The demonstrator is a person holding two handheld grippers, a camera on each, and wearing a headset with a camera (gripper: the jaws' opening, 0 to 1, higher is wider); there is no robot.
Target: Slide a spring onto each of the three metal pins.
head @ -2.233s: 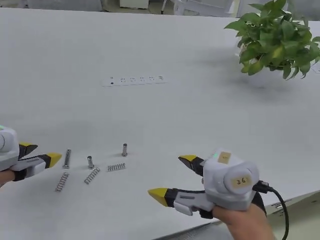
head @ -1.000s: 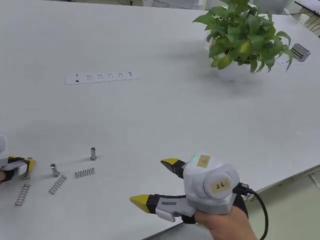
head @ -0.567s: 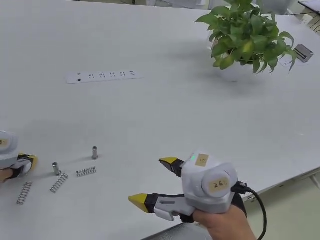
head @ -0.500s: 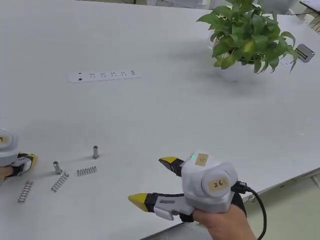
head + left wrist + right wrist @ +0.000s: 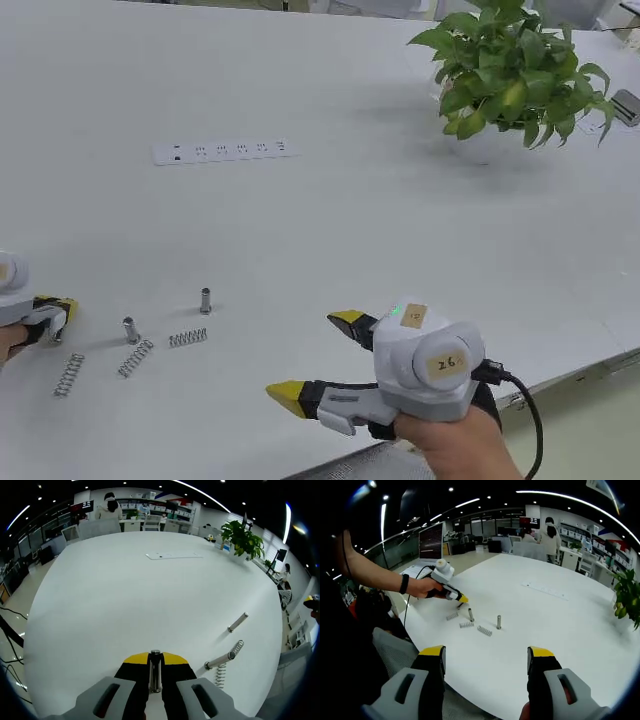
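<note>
My left gripper [image 5: 55,312] is at the table's left edge, shut on a metal pin [image 5: 155,672] that stands between its yellow tips [image 5: 155,659]. Two more pins stand upright on the white table, one at the middle [image 5: 130,330] and one further right [image 5: 205,300]. Three springs lie flat beside them: left [image 5: 68,374], middle [image 5: 135,358], right [image 5: 187,338]. My right gripper [image 5: 315,356] hovers open near the front edge, well to the right of the parts, with nothing between its fingers. In the right gripper view [image 5: 486,655] the pins [image 5: 498,621] and the left gripper [image 5: 451,594] lie ahead.
A white power strip [image 5: 220,151] lies mid-table, beyond the parts. A potted plant [image 5: 520,65] stands at the far right. The table's front edge [image 5: 560,385] runs close by the right gripper. People stand far off in the room behind.
The left gripper, earlier open beside the lying pin, is now shut on it. The head camera has shifted, so the parts sit differently in the picture. The right gripper stays open.
</note>
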